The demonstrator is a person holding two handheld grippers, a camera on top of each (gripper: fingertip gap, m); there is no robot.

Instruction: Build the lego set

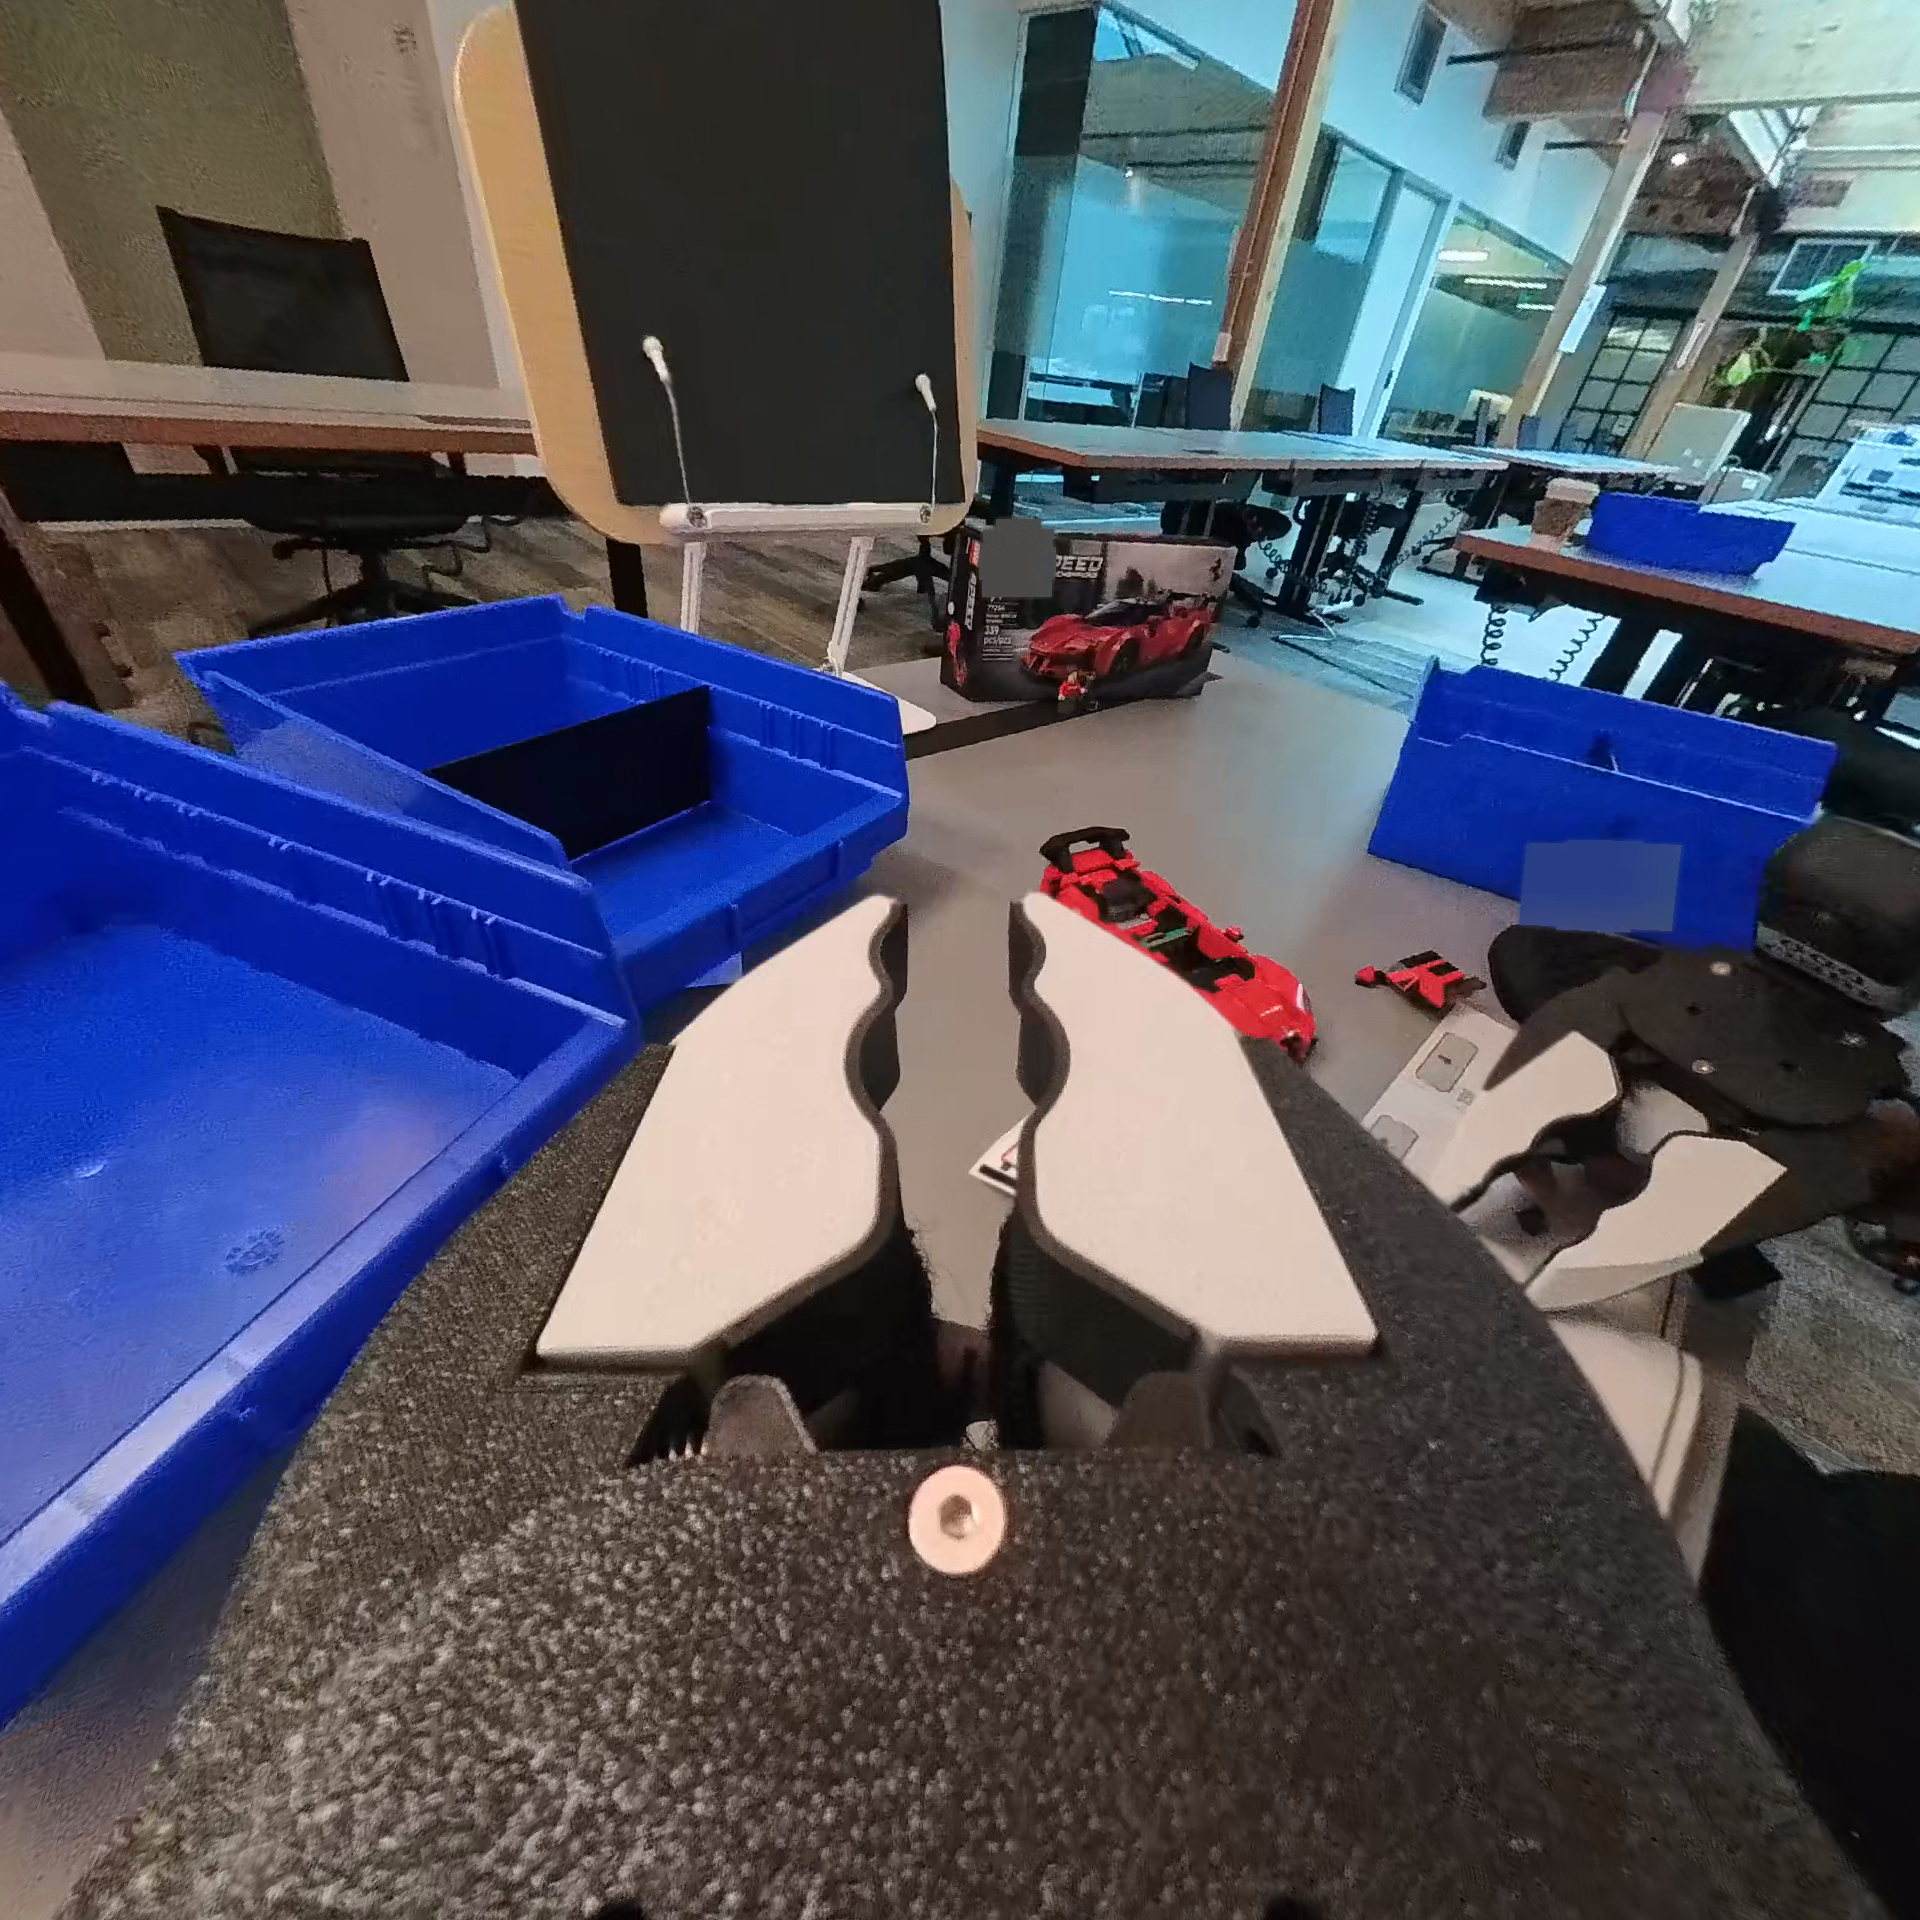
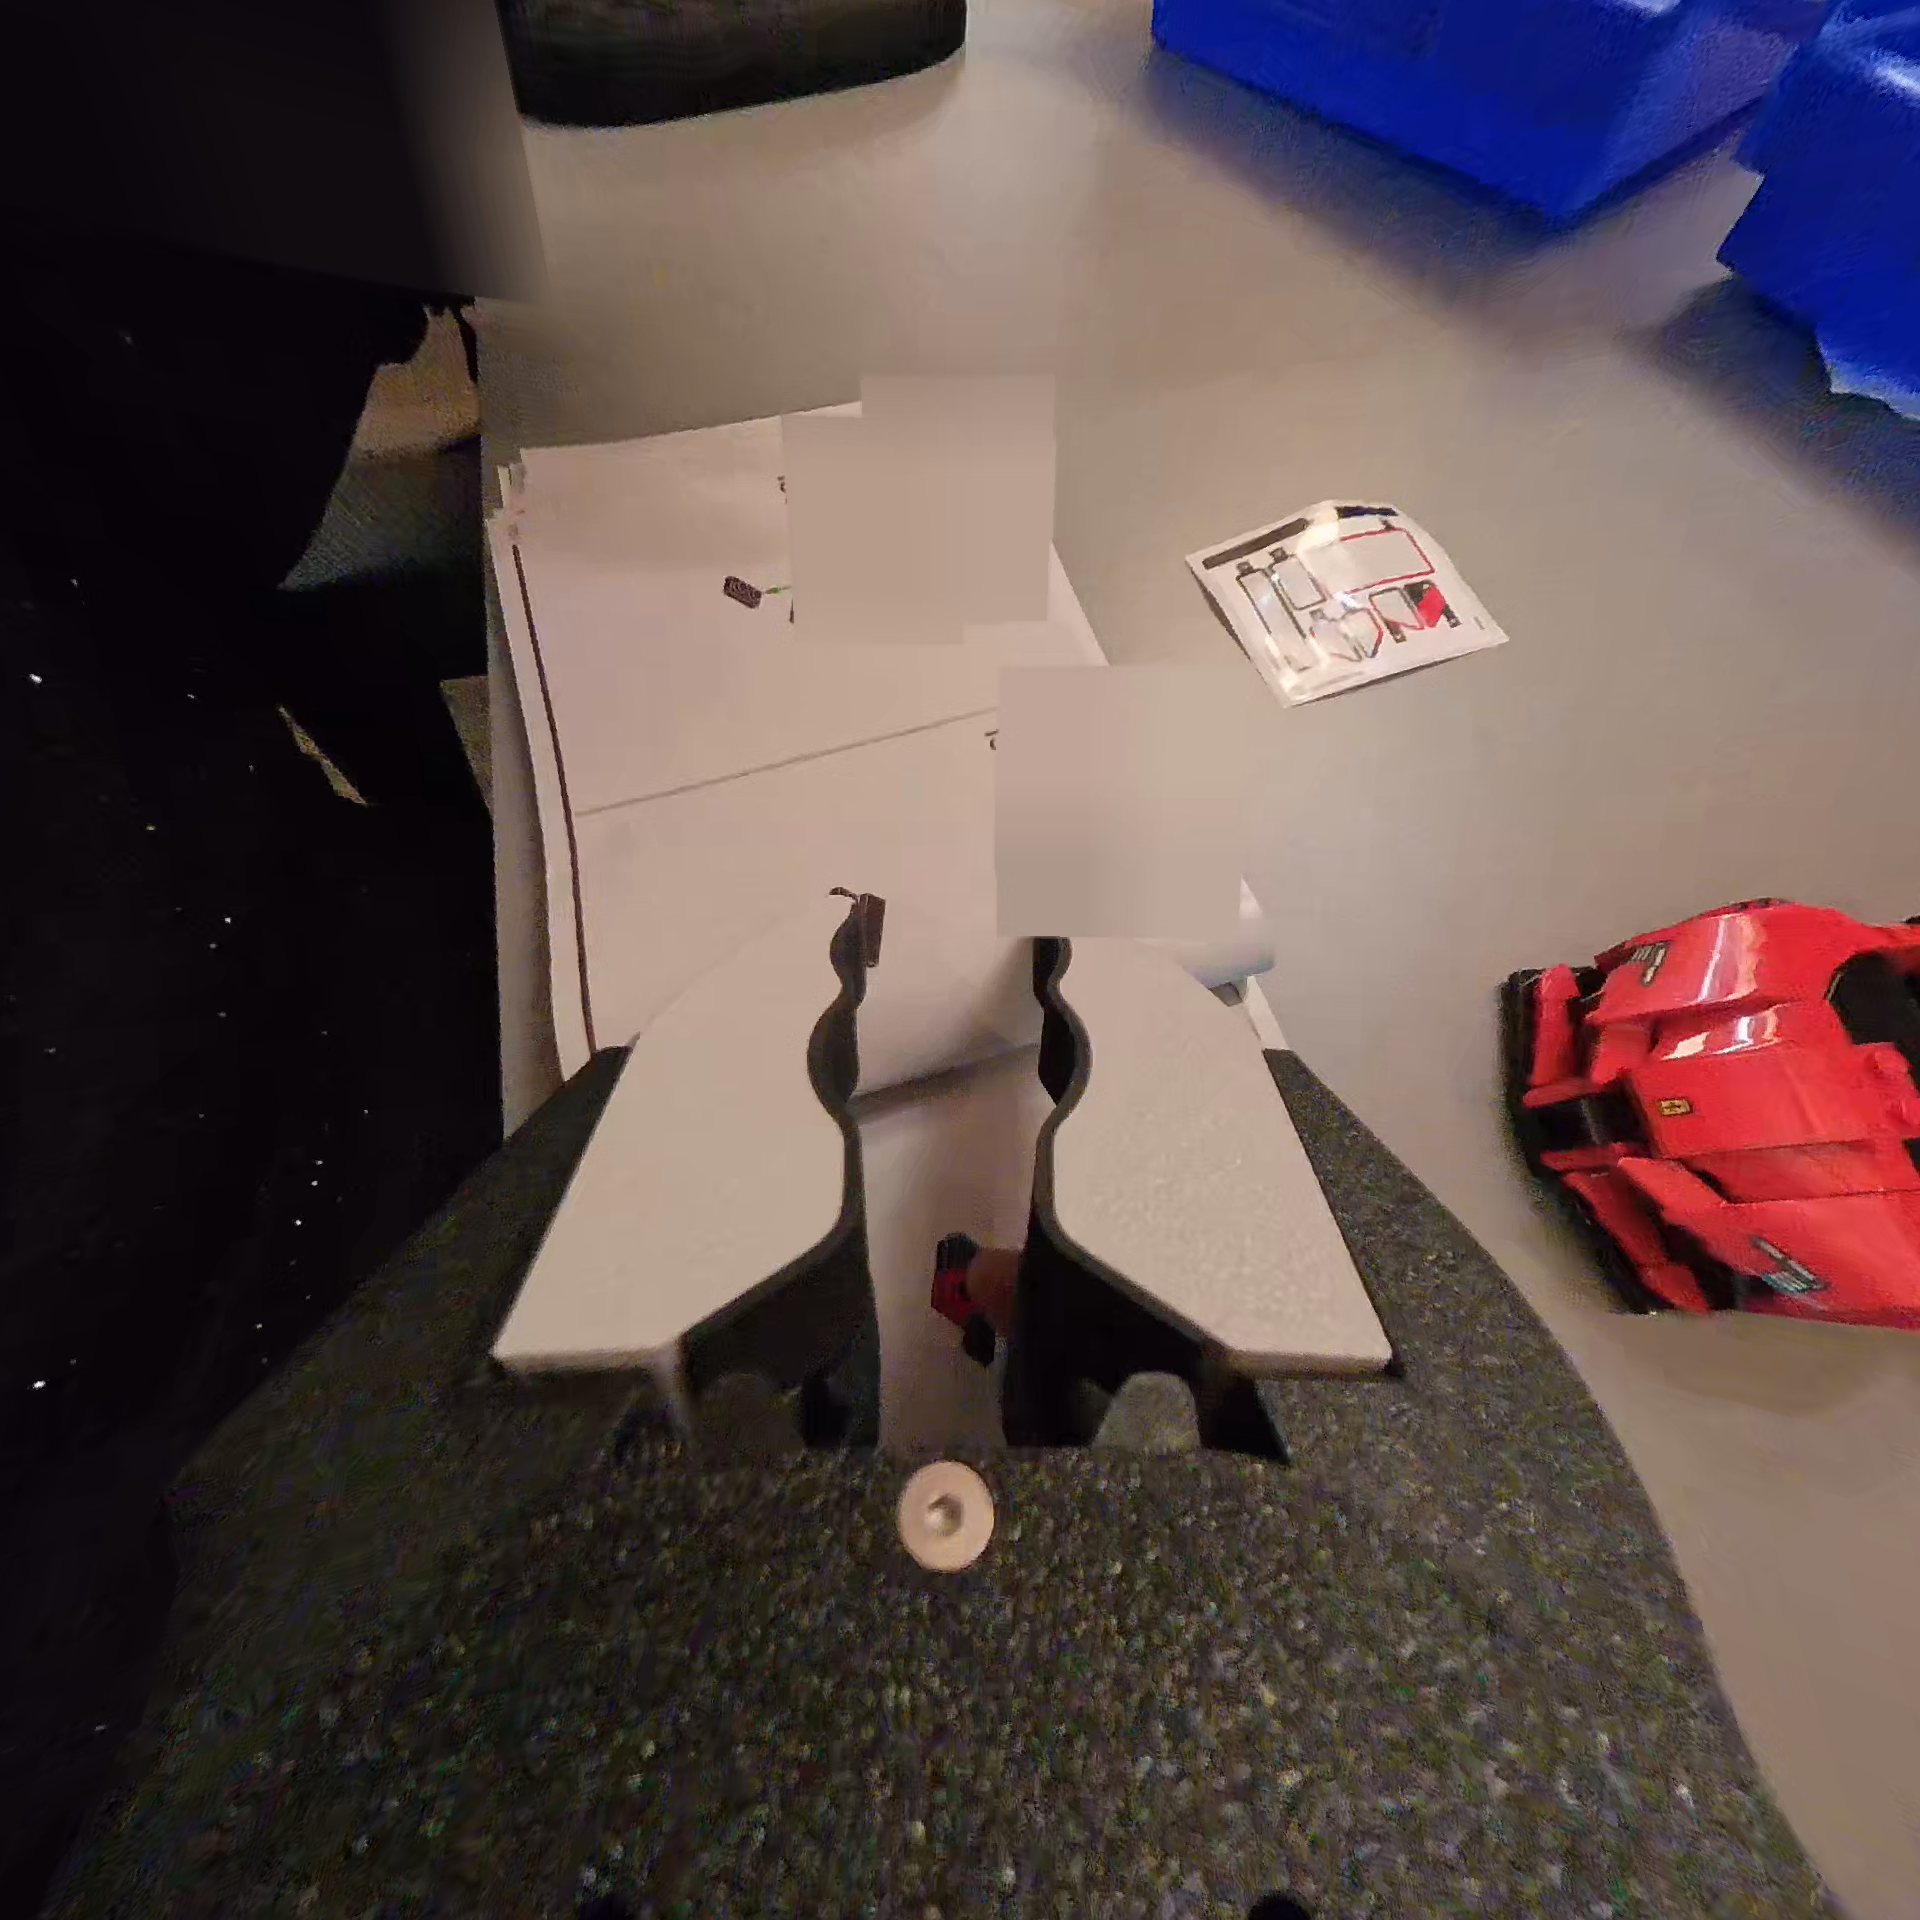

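**Red car half-built, both sets of fingers hanging empty**

So the red lego car (image 1: 1179, 940) is sitting on the grey surface (image 1: 1247, 790), roof still off so its black insides are showing; I'm using it as the landmark for everything else. The left gripper (image 1: 956, 914) is hovering just on the near side of the car, its fingers parted with a narrow gap and nothing sitting between them. A small red and black sub-assembly (image 1: 1421, 979) is lying just to the right of the car, not touching it. The right gripper (image 2: 945, 940) is hanging further right of the car, over the open instruction booklet (image 2: 675, 727); its fingers are spread apart and gripping nothing; a small red lego piece (image 2: 961, 1288) is showing down in the gap near their base, though whether it's lying on the page is hard to tell. A sticker sheet (image 2: 1345, 603) is lying near the car beside the booklet. Blue bins (image 1: 582, 758) are sitting left of the car, another blue bin (image 1: 1590, 790) behind and right of it, and the set's box (image 1: 1086, 613) is standing well behind it.
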